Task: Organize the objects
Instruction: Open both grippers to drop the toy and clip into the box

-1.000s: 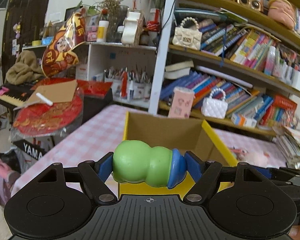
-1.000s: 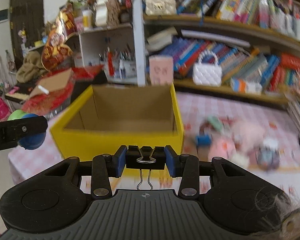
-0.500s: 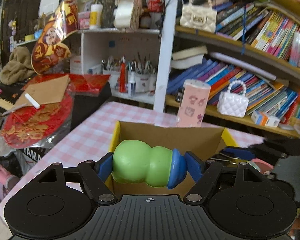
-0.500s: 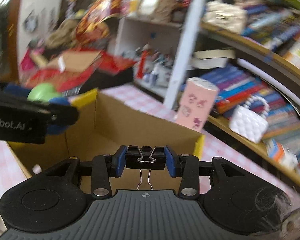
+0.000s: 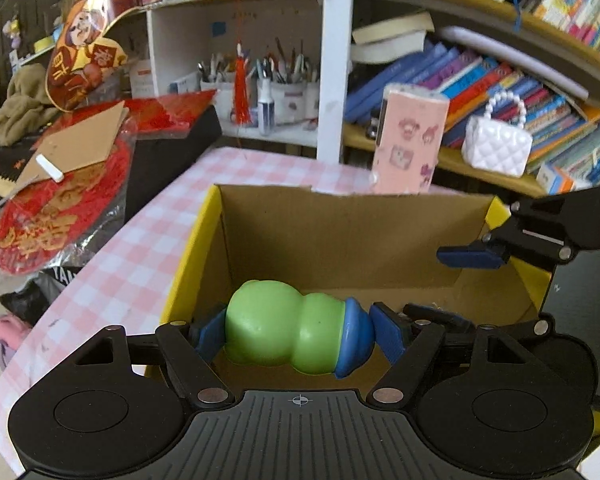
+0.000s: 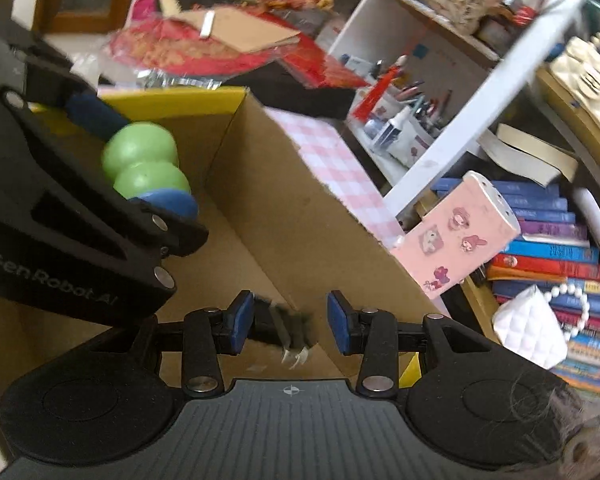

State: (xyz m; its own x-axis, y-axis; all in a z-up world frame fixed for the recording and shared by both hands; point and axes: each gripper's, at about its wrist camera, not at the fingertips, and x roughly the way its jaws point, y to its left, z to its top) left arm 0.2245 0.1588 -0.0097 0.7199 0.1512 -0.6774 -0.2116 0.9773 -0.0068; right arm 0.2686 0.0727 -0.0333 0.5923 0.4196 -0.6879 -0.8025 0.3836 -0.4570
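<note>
Clamping green-and-blue toy (image 5: 284,334), left tongs (image 5: 294,338); right tongs (image 6: 290,322) around blurred binder clip (image 6: 288,330), grip unclear

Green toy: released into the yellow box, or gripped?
Gripped. The left hand-held gripper's pads press both ends of the green toy, which hangs sideways over the open yellow box, not resting on its floor.

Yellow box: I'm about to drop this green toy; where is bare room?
The yellow box's cardboard floor looks bare beyond the green toy, up to the far wall. The checked tablecloth left of the box is bare too. Crowded: the right rim, where the right hand-held gripper reaches in.
</note>
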